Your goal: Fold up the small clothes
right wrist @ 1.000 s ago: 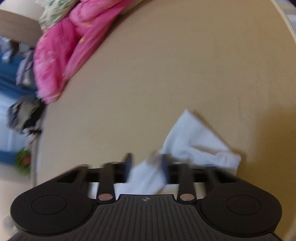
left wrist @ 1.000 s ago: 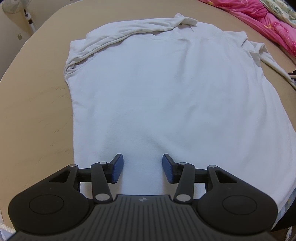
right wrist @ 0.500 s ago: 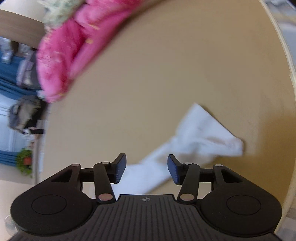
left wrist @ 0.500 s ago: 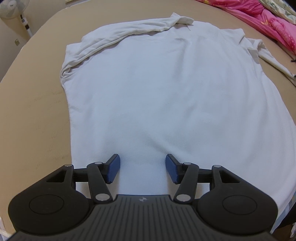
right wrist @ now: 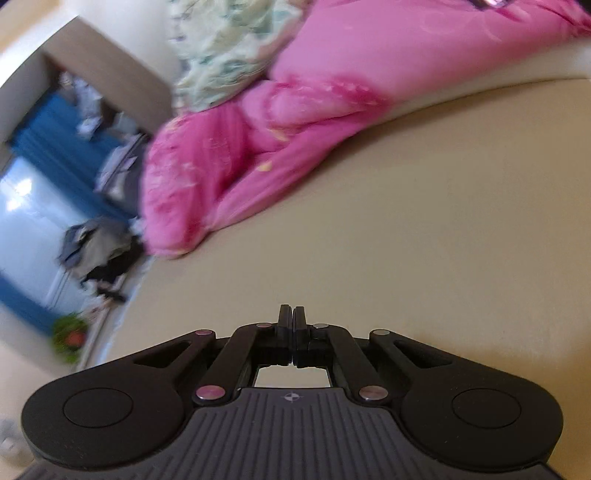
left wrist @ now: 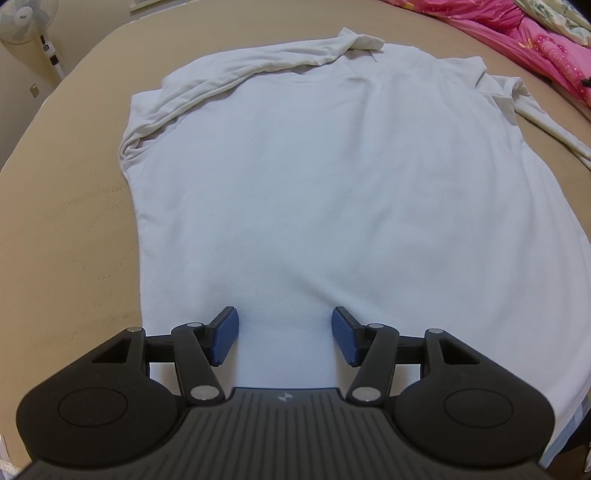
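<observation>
One white long-sleeved shirt (left wrist: 332, 192) lies spread flat on the beige bed surface (left wrist: 74, 229), its hem at the near edge and its collar toward the far edge. Its left sleeve (left wrist: 251, 70) is already folded across the shoulders toward the collar, while the other sleeve (left wrist: 546, 122) trails off toward the surface's right edge, so the folding looks to be at the sleeve stage, with the body not yet folded. The left gripper (left wrist: 284, 334) hangs over the hem near the near edge, its blue pads (left wrist: 223, 336) spread apart with shirt cloth showing between them but not pinched. The right gripper (right wrist: 291, 321) is pressed fully together with nothing visible between its tips, over bare surface away from the shirt; no white cloth shows in its view. Judging from this, the next move calls for bringing the trailing sleeve in over the body, or lowering the left gripper to nip the hem so the lower part can be carried up toward the collar. Beyond the shirt, at the far right corner, lies one pink quilt (right wrist: 295, 129) with one pale floral cover (right wrist: 229, 48) bunched against it, and one standing fan (left wrist: 33, 22) sits off the far left corner.
</observation>
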{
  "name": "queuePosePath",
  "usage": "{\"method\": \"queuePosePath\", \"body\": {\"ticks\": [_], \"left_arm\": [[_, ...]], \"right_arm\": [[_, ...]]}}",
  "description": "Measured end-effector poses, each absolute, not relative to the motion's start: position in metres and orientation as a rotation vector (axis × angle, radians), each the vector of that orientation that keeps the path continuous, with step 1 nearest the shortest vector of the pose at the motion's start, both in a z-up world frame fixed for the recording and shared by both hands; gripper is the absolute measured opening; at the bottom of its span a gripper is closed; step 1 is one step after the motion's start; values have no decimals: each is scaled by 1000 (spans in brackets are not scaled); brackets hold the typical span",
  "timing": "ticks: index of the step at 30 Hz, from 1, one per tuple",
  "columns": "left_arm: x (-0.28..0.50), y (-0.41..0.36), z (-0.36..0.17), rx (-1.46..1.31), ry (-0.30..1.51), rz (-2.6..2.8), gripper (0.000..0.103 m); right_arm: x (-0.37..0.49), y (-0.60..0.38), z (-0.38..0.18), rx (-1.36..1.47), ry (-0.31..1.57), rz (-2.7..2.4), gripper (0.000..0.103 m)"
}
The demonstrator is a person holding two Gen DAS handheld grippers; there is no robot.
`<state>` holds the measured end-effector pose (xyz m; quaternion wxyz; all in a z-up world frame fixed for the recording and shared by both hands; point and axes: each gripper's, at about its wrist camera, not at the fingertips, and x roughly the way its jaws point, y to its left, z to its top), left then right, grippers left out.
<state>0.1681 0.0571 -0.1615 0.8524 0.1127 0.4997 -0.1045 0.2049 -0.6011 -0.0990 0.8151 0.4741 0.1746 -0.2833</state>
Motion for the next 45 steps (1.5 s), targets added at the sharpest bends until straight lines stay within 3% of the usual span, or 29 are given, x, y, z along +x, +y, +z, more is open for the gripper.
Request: {"method": "queuePosePath", "body": {"ticks": [2, 3, 4, 5, 9, 11, 12, 13, 14, 17, 21, 23, 27, 28, 29, 31, 34, 39, 43, 45], "left_arm": [[169, 57, -162, 239, 1051, -223, 64], [169, 57, -162, 238, 1052, -223, 65], [170, 57, -163, 234, 1053, -222, 65], [171, 56, -163, 233, 1053, -220, 65], [169, 54, -162, 246, 1044, -220, 65], [169, 54, -162, 242, 1048, -218, 65], [168, 54, -162, 240, 1049, -217, 65], [169, 55, -162, 243, 1048, -219, 65], [169, 55, -162, 246, 1046, -220, 65], [170, 55, -162, 248, 1043, -219, 66], [169, 55, -163, 247, 1040, -221, 66], [169, 55, -163, 249, 1038, -223, 66], [169, 54, -163, 251, 1039, -223, 66], [170, 54, -163, 252, 1038, -224, 66], [170, 54, -163, 252, 1039, -225, 66], [171, 54, -163, 250, 1040, -225, 67], [170, 54, -163, 252, 1037, -225, 67], [172, 53, -164, 253, 1035, -225, 67], [171, 53, -164, 251, 1034, -225, 67], [172, 53, -165, 255, 1033, -226, 67]], "right_arm": [[180, -583, -98, 1104, 489, -604, 7], [168, -571, -103, 1171, 557, -632, 16], [158, -560, -111, 1235, 595, -663, 42], [155, -554, -120, 1286, 634, -687, 56], [155, -546, -161, 1361, 762, -823, 55], [160, -550, -168, 1326, 751, -868, 48], [166, -554, -169, 1305, 739, -877, 40], [174, -558, -166, 1278, 723, -885, 15], [177, -559, -163, 1256, 698, -868, 6], [196, -580, -142, 1153, 543, -758, 5], [220, -607, -102, 853, 173, -505, 5], [214, -616, -106, 733, 69, -478, 6], [214, -661, -183, 888, 410, -774, 13], [204, -661, -203, 934, 482, -879, 7], [191, -664, -215, 996, 460, -904, 0], [174, -667, -217, 1054, 402, -903, 2], [176, -663, -215, 1079, 341, -892, 26], [189, -685, -217, 1115, 390, -818, 27], [184, -707, -188, 1137, 105, -710, 31], [179, -706, -188, 1087, 172, -874, 37]]}}
